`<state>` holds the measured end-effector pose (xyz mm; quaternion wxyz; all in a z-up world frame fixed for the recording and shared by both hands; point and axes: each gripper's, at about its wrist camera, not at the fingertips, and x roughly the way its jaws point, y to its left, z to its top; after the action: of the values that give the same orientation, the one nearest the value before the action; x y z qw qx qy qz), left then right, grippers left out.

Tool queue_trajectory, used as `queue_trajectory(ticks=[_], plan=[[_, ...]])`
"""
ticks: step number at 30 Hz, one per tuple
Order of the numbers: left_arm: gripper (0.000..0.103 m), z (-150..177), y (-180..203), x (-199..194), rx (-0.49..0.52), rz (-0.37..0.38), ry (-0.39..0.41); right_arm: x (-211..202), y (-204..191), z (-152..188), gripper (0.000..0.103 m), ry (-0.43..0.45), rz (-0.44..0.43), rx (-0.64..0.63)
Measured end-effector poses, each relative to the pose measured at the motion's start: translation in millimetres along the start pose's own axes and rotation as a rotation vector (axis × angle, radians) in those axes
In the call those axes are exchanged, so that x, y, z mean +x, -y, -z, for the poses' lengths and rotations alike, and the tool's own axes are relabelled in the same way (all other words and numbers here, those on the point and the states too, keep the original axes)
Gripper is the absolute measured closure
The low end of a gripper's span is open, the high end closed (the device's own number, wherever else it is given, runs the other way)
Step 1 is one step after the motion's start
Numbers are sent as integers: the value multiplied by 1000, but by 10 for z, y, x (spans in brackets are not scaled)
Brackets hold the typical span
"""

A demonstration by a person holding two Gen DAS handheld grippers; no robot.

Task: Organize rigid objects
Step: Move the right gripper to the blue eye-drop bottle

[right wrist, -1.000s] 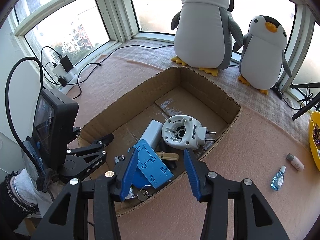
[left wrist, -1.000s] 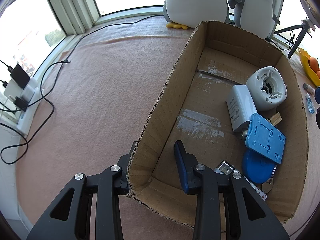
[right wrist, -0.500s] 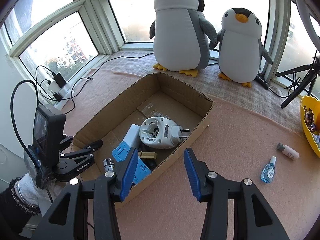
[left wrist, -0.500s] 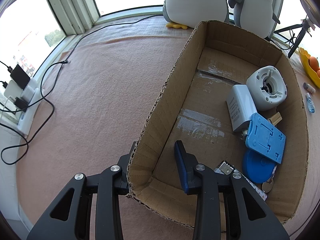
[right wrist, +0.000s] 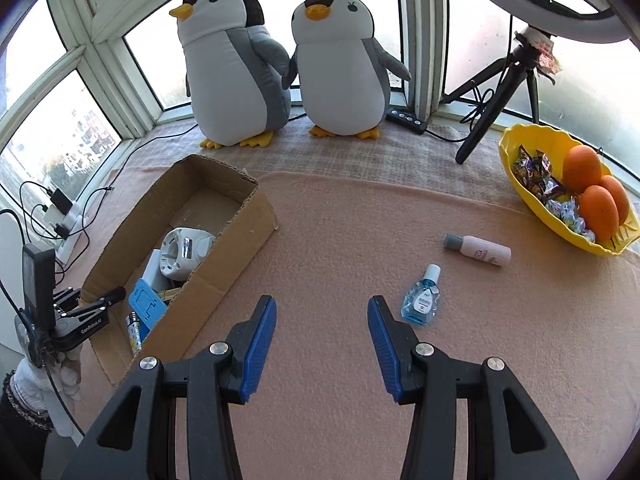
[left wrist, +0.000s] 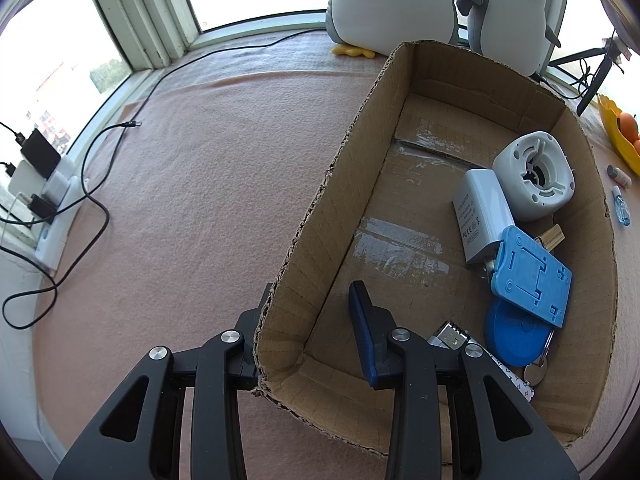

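In the right wrist view the cardboard box point(right wrist: 180, 248) has slid from centre to the left; the right gripper point(right wrist: 322, 340), fingers released, now hangs over bare tabletop point(right wrist: 360, 224) near the blue bottle point(right wrist: 422, 298). The left gripper point(left wrist: 310, 320) stays clenched on the box's wall.

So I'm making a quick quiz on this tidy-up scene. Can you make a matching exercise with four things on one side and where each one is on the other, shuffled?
Things:
1. blue phone stand
2. small blue bottle
3. oranges
4. left gripper

Places:
A. in the yellow bowl
B. clamped on the cardboard box wall
C. lying on the pink cloth, outside the box
D. inside the box, over the white charger

Pairs: 1-D, 2-C, 3-A, 4-B
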<state>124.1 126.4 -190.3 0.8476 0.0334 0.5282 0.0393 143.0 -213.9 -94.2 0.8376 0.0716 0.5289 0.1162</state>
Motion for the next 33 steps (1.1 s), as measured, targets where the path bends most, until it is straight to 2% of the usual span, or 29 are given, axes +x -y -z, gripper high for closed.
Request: queue_trajectory(ticks=[5,11,15,25,33], plan=[[69,0,1,1,0,0,0,105,195,57,59,-41,54,-3],[69,3,-2,-2,-1,0,1,324,338,30,59,-119,29,64],[69,3,-1,-2,-1,1,1,473,381,-8,60,-162,56,80],[69,3,-6,-4,0,-1,1,699,637,-137,60,-261,42,229],[69,2,-4,-4,0,0,1,856,631,-210,60,-312,80,215]])
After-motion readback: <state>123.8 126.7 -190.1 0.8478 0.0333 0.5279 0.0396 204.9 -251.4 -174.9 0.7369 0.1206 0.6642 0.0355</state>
